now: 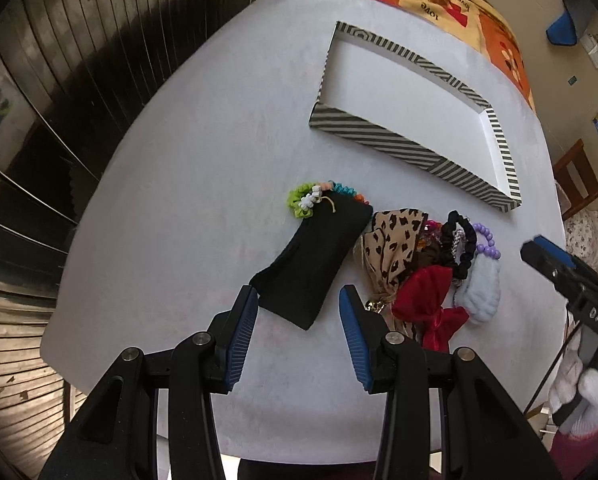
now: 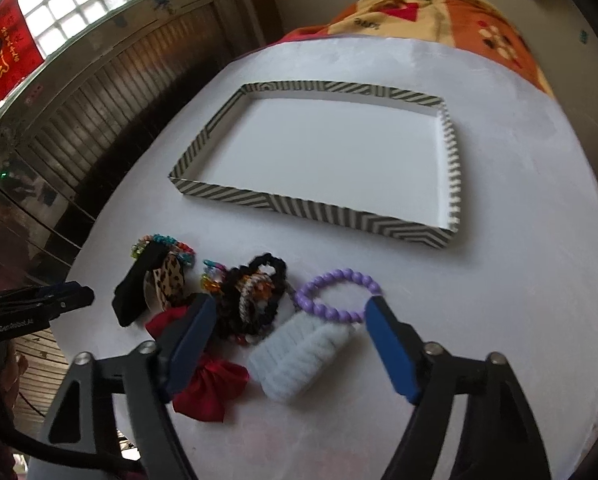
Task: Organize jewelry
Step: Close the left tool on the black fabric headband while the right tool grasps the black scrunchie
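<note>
Pale-blue knit, fuzzy and ribbed: the knit piece (image 2: 299,360) is seen dead ahead of the right gripper (image 2: 289,314), lying between the two blue pads and a little beyond the tips. Its long axis is judged to run diagonally, from near-left to far-right, roughly toward the purple bead bracelet (image 2: 339,294), which touches its far end. Both jaws of the right gripper are spread wide w/ nothing held. The right pad sits just beside the bracelet's right edge; the left pad hangs over the red satin bow (image 2: 211,388).

The left gripper (image 1: 299,300) is also held wide open and empty. Straight ahead of it the black fabric pouch (image 1: 315,260) is found, long axis slanting from near-left to far-right, its near corner just between the tips. A multicolour scrunchie bracelet (image 1: 307,200) is partly tucked under the pouch's far end. The leopard-print cloth (image 1: 391,244) lies just right of the pouch, then the black scrunchie (image 2: 267,292) w/ small bead items tangled in it.

The whole heap is set on the white table (image 2: 499,320), near edge. The striped tray (image 2: 299,204) stands well apart, beyond the pile, and nothing is seen in it, so no item is sorted yet.

Judgement: the knit piece and the bracelet are nearer the right gripper, the pouch nearer the left. A closing across the knit piece's short width would be needed; a slight wrist turn is probably called for, since the pads aren't square to its axis.
</note>
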A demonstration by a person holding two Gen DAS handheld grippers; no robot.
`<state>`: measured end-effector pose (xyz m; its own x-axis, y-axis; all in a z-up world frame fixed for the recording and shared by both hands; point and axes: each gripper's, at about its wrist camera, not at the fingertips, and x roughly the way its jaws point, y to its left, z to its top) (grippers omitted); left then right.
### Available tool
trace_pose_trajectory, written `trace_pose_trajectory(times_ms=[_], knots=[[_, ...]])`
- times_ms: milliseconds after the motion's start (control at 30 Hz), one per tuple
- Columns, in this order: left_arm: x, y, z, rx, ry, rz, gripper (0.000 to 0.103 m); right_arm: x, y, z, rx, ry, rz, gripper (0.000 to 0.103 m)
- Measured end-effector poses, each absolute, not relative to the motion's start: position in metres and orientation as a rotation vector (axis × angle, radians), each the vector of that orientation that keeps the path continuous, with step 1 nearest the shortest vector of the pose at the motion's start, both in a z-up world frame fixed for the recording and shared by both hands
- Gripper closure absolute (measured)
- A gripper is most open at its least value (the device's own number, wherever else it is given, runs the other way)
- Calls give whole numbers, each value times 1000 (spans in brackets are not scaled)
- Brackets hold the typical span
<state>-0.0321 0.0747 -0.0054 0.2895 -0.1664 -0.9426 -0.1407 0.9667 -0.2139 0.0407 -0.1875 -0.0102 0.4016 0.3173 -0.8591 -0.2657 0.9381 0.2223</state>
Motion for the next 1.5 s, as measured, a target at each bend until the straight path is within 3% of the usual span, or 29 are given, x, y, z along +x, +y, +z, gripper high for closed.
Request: trace_pose_trajectory(times_ms=[300,800,1000,1167,1300,1500], knots=[[-20,69,-16,-268,1313,-37,70,82,-177,-33,26,1185,475,49],[-2,64,-34,-209,1365,-137,68,120,-164,-78,-15,1335,595,50],[3,59,-46,-173,1393,-148,67,123,-163,-77,-4,1340,651,83],[3,57,-53,-157,1390,-134,67,120,-169,-69,26,1315,663,88],[2,64,-50,-200,1357,-120,94,115,-179,-56,71,1275,666,89],[-2,64,-48,-193,1353,-118,95,120,-183,-56,74,1264,625,85]])
